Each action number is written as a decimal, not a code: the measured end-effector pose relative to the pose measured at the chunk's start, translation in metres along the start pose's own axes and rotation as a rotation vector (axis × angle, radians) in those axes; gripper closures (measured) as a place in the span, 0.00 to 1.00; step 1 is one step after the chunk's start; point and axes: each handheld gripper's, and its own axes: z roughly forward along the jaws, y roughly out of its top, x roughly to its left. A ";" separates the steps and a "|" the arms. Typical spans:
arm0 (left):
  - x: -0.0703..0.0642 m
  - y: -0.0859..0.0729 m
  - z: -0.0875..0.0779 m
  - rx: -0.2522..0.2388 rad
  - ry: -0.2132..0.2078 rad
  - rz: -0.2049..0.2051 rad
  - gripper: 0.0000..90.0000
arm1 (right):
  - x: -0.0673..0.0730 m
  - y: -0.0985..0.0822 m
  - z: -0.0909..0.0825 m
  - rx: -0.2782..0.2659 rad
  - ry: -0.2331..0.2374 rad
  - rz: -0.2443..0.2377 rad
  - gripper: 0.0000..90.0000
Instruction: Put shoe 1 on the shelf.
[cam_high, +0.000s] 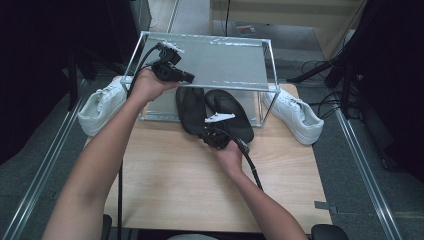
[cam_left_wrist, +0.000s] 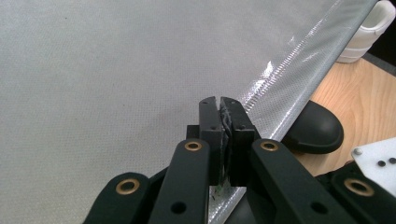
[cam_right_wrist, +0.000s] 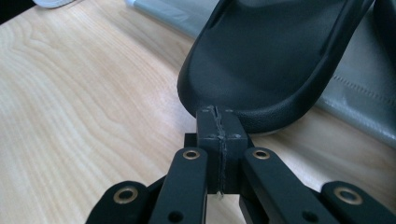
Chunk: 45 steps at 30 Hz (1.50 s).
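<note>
High view: the left gripper (cam_high: 187, 77), jaws pinched together, rests on the top panel of a clear shoe rack (cam_high: 210, 60) at about ten o'clock from table centre, seemingly steadying it. Two black slippers (cam_high: 212, 112) lie half under the rack; the right gripper (cam_high: 206, 134) sits at the heel of one, at six o'clock of the pair. White sneakers (cam_high: 292, 115) flank the rack.

Left gripper view: closed jaws lie against the rack's front edge (cam_left_wrist: 289, 84).

Right gripper view: jaws shut with nothing between them, touching the slipper heel (cam_right_wrist: 261, 65), likely to nudge it inward.
</note>
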 end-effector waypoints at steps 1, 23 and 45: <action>0.000 0.000 0.000 0.000 0.000 0.000 0.98 | 0.000 0.002 0.004 0.001 0.002 0.005 1.00; 0.004 -0.003 0.000 -0.020 -0.023 -0.013 0.98 | 0.001 0.032 0.046 -0.035 -0.018 0.072 1.00; 0.002 -0.002 0.000 -0.016 -0.006 -0.004 0.95 | -0.001 0.028 0.009 -0.049 0.036 0.040 1.00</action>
